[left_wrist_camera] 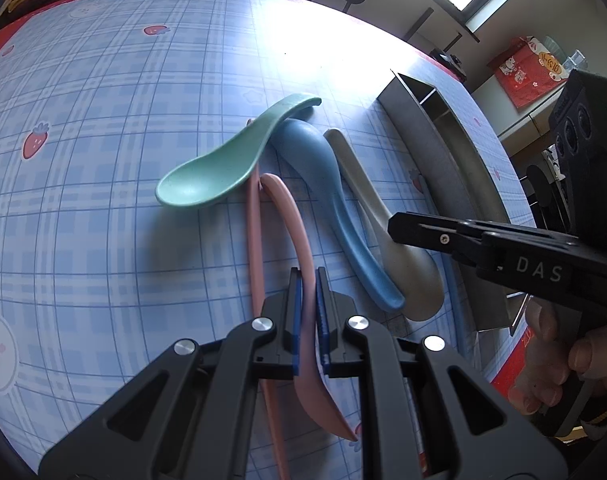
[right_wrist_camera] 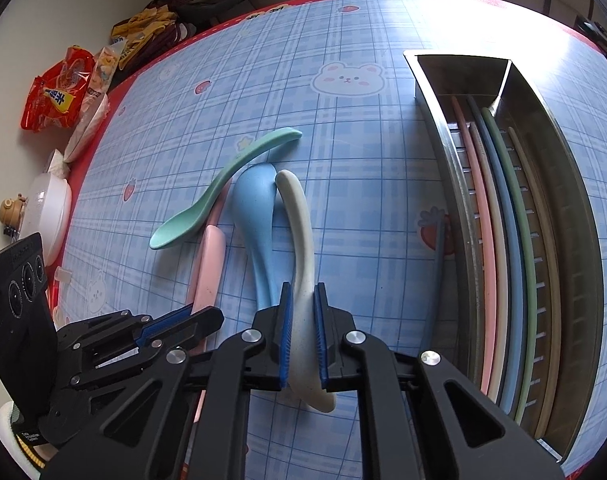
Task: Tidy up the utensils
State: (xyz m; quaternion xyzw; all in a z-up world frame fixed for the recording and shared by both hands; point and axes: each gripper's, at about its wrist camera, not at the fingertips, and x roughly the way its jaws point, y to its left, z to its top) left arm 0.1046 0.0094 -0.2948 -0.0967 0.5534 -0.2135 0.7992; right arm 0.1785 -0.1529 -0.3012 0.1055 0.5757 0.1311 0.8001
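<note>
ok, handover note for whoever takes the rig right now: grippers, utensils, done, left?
Left gripper: shut on the pink spoon at its handle.
Right gripper: shut on the white spoon at its handle.
Both spoons look close to the cloth; whether they are lifted is unclear.
Green spoon and blue spoon lie loose mid-table, green across the others.
One pink chopstick lies by the pink spoon, one blue chopstick beside the tray.
Done: several chopsticks already in the tray's left compartment.
Left: four spoons and both loose chopsticks.
</note>
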